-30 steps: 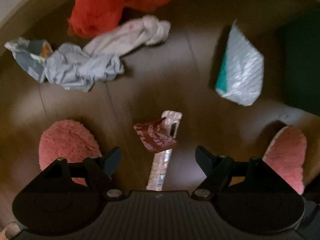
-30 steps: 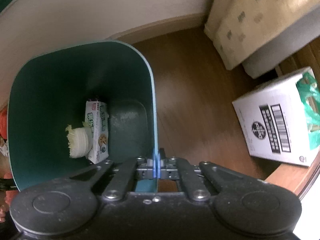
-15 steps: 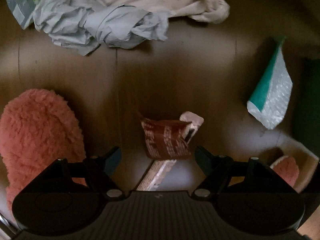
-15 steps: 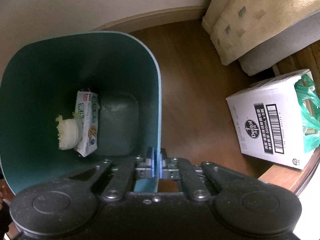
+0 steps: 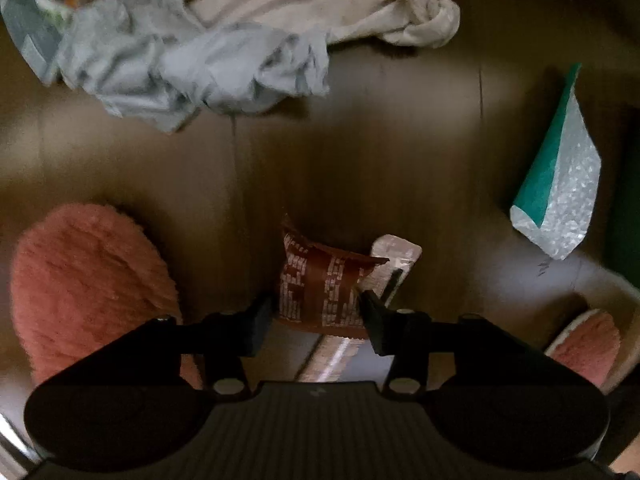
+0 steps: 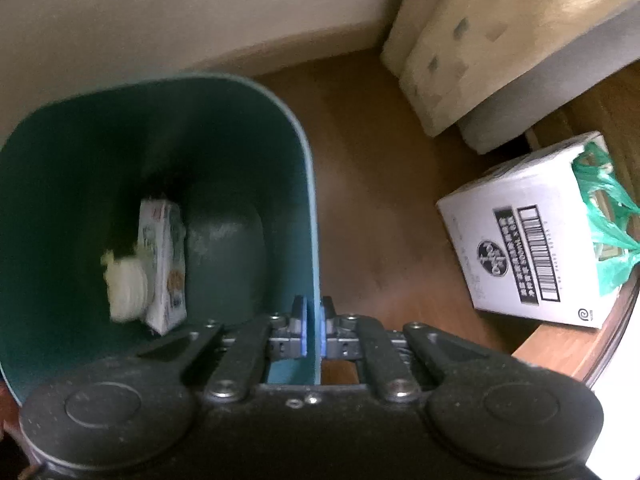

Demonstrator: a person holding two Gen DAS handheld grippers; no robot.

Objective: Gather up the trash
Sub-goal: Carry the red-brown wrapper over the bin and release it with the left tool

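A crumpled brown wrapper (image 5: 320, 292) lies on the dark wooden floor, on top of a long silvery-pink wrapper (image 5: 394, 256). My left gripper (image 5: 318, 308) points down at it. Its jaws are closing, and each fingertip touches one side edge of the brown wrapper. In the right wrist view my right gripper (image 6: 313, 332) is shut on the near wall of a teal bin (image 6: 308, 184), with the blue pads either side of the rim. In the bin lie a wipes pack (image 6: 164, 268) and a white crumpled wad (image 6: 126, 288).
A pale blue crumpled cloth (image 5: 192, 76) and a white cloth (image 5: 340, 4) lie further up the floor. A teal and silver bag (image 5: 560, 200) is at the right. Pink slippers (image 5: 88, 280) (image 5: 588, 344) flank my left gripper. A white carton (image 6: 528, 240) and a cushion (image 6: 500, 32) stand beside the bin.
My left gripper sank toward the floor over the brown wrapper, and its jaws drew in from wide open to the wrapper's sides. The right gripper kept its hold on the bin wall.
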